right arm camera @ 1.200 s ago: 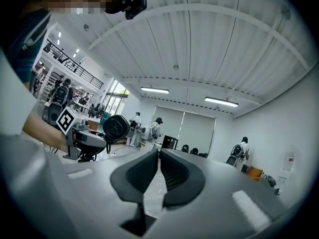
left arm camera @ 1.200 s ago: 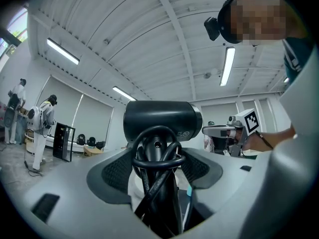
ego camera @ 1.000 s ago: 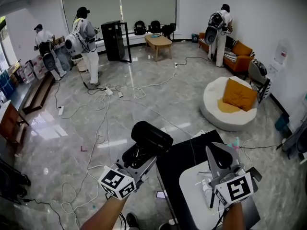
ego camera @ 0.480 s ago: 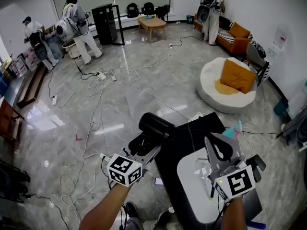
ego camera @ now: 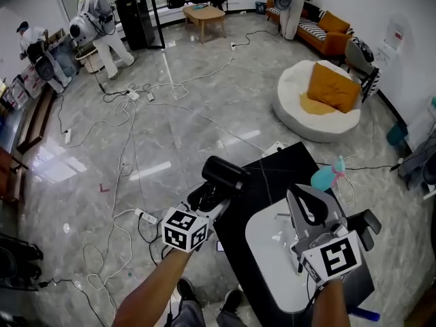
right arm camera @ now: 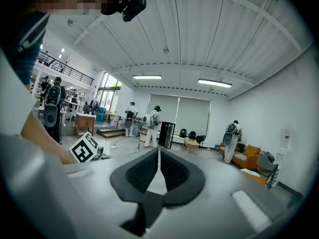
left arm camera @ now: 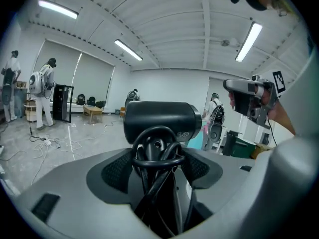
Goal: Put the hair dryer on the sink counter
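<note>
A black hair dryer with its coiled cord is held in my left gripper, which is shut on its handle, at the left edge of the black sink counter. In the left gripper view the hair dryer's barrel lies crosswise above the jaws, with the cord bundled between them. My right gripper hovers over the white sink basin, jaws pressed together with nothing in them. The right gripper view shows the same jaws closed, tips touching.
A teal and pink object lies on the counter's far right. Cables and a power strip trail over the grey floor at left. A white round pouf with an orange cushion stands beyond the counter. People with backpacks stand far off.
The view has tilted down and nearer to the counter. The left gripper with the hair dryer has moved slightly right toward the counter's edge. The right gripper stays over the basin.
</note>
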Demonstrator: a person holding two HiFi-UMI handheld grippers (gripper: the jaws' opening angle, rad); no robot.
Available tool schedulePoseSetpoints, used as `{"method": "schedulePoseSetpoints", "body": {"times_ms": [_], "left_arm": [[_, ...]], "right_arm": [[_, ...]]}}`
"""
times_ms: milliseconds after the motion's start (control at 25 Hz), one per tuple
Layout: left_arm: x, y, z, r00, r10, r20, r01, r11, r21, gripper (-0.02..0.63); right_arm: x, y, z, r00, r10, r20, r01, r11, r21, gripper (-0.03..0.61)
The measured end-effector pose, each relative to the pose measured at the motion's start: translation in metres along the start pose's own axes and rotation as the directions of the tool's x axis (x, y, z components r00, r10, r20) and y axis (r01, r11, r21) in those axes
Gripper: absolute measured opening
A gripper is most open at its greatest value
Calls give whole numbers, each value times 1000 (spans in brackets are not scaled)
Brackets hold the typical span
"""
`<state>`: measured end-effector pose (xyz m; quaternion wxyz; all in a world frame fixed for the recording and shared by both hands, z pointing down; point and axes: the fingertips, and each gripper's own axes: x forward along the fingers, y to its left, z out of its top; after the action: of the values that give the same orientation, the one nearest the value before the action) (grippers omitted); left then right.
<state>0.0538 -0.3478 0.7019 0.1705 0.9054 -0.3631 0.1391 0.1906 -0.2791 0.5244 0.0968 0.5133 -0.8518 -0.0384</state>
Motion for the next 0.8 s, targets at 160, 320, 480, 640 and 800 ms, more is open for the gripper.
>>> {"method": "schedulePoseSetpoints", "body": {"times_ms": [160, 320, 480, 640, 800], "left_arm": [[22, 4, -25, 998, 3, -61, -3, 1000, -13, 310], [42, 3, -45, 992, -2, -124, 0, 1000, -13, 310], [61, 3, -64, 983, -6, -182, 2, 1000, -23, 310], [74, 4, -82, 972, -4, -236, -2, 1000, -26, 310], [84, 3, -90, 961, -3, -275, -5, 1000, -28, 310]], "right_arm": [[2, -6, -16, 1000, -8, -10, 8, 1000, 15, 26], [2, -12, -32, 1000, -16, -26, 17, 999, 32, 26], [3, -17, -45, 999, -20, -39, 21, 999, 42, 26], [2, -22, -54, 998, -28, -50, 30, 998, 52, 26], [1, -25, -59, 998, -35, -58, 39, 998, 59, 26]]}}
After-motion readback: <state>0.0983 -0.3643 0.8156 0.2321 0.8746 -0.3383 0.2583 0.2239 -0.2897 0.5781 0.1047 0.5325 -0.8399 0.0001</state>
